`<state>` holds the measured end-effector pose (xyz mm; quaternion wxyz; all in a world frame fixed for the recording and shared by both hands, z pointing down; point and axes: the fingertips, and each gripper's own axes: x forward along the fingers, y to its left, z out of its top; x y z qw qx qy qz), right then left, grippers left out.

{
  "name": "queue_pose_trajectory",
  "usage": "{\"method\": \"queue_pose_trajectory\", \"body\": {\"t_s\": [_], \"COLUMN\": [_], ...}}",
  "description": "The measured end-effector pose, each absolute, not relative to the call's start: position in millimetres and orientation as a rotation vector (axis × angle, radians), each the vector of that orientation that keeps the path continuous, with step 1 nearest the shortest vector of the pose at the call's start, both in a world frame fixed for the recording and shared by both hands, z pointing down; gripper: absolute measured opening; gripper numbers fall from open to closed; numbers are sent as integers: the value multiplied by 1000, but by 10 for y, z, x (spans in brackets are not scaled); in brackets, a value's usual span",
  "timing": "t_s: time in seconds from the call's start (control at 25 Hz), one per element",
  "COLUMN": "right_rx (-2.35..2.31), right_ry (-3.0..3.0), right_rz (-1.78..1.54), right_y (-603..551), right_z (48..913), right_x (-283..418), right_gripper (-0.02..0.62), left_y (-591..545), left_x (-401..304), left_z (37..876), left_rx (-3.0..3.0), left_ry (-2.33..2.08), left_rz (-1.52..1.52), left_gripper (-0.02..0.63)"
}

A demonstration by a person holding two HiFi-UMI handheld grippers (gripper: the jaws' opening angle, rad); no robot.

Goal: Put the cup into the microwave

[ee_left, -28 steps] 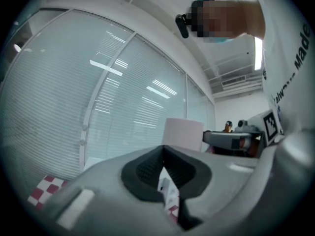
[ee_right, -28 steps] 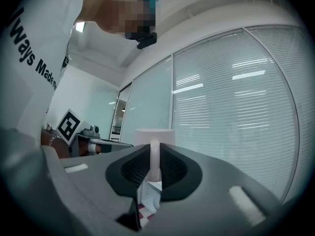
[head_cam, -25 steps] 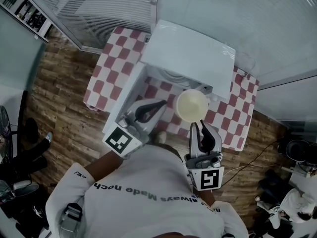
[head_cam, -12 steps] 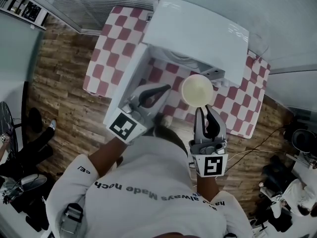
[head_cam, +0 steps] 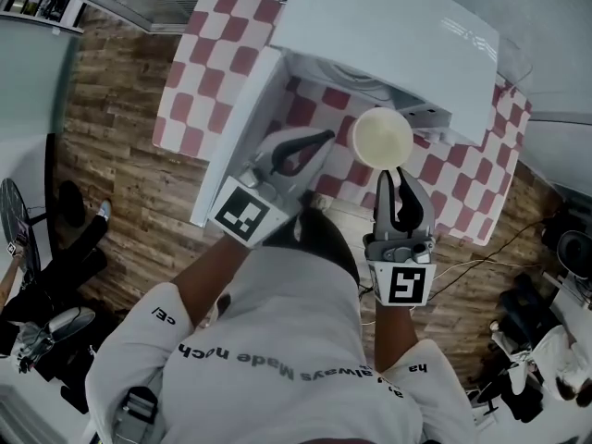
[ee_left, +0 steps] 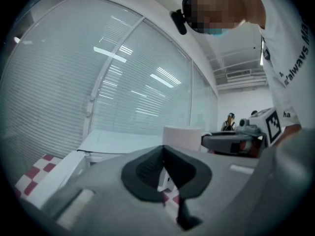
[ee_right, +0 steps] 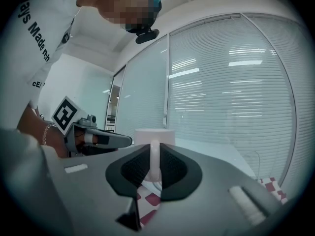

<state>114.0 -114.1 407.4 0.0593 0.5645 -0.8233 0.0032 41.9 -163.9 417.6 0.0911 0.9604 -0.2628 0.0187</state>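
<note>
A cream cup [head_cam: 382, 137] hangs upright in front of the white microwave [head_cam: 388, 35], whose door [head_cam: 239, 132] stands swung open to the left. My right gripper [head_cam: 396, 172] is shut on the cup's handle [ee_right: 154, 157], and the cup's body [ee_right: 154, 136] shows just past the jaws. To the cup's left my left gripper [head_cam: 322, 141] is shut with nothing in it, close to the open door. From the left gripper view the cup [ee_left: 182, 137] and the right gripper [ee_left: 236, 142] lie ahead to the right. The microwave's inside is hidden under its top.
The microwave stands on a table with a red and white checked cloth [head_cam: 211, 49], next to glass walls with blinds [ee_right: 236, 92]. Wooden floor [head_cam: 120, 192] surrounds the table. A cable [head_cam: 481, 266] trails at the right, and people's legs [head_cam: 55, 285] show at the left.
Both grippers have sunk together in front of the microwave, the right one still holding the cup. In the head view they sit a little further right.
</note>
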Motion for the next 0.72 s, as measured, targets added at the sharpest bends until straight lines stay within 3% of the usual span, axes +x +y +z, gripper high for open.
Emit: {"method": "queue_pose_trajectory", "body": {"t_s": [0.72], "right_rx": [1719], "right_ry": [-2416], "right_rz": [105], "right_y": [-1755], "right_z": [5257], "right_x": [1291], "right_gripper": [38], "left_y": [-2106], "left_x": [611], "left_z": [5171], "left_rx": [2823], "left_ry": [-854], "left_rz": [120], "left_gripper": [3]}}
